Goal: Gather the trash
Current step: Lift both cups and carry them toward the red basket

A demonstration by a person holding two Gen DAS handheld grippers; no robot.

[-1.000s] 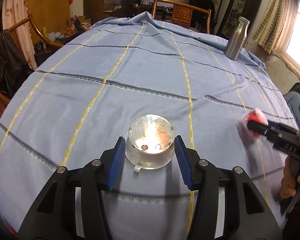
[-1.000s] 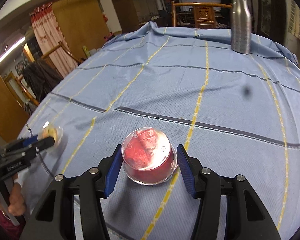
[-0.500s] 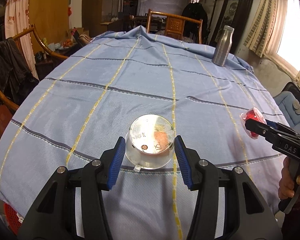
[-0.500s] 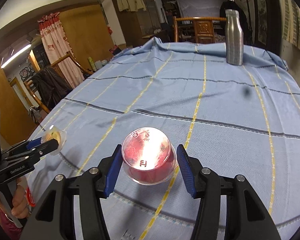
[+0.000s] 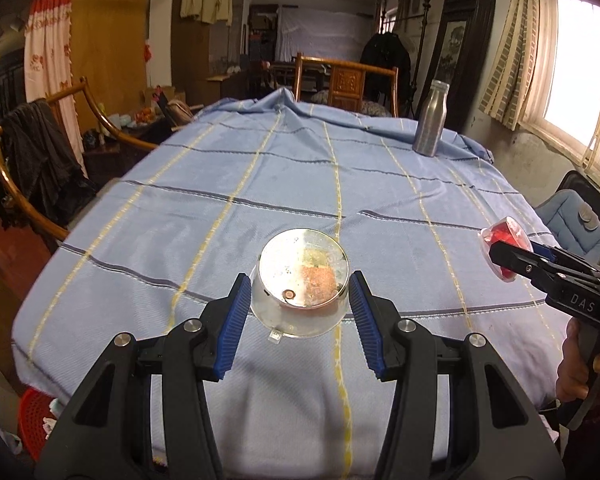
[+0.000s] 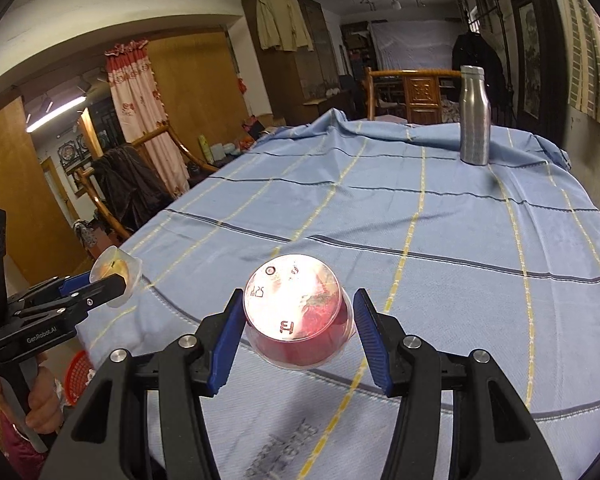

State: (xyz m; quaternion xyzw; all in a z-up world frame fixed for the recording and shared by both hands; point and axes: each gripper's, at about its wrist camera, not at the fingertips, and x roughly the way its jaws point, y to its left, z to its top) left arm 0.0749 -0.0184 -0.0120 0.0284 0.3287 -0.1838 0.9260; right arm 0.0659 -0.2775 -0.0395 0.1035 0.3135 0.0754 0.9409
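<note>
The left gripper (image 5: 300, 312) pinches a clear round plastic cup with orange residue (image 5: 302, 280) above the blue-checked worktop cloth (image 5: 260, 184). The right gripper (image 6: 298, 320), marked "DAS", pinches a clear red-stained plastic cup (image 6: 296, 316); the left reads "GenRobot.AI".

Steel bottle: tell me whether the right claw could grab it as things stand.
Probably not. The right claw is shut on a red cup, and the bottle stands at the table's far end.

Bottle (image 5: 430, 120) stands at bench (image 5: 260, 184) far right corner; chair (image 5: 346, 84) behind far edge; basket (image 5: 36, 420) below near-left edge.
</note>
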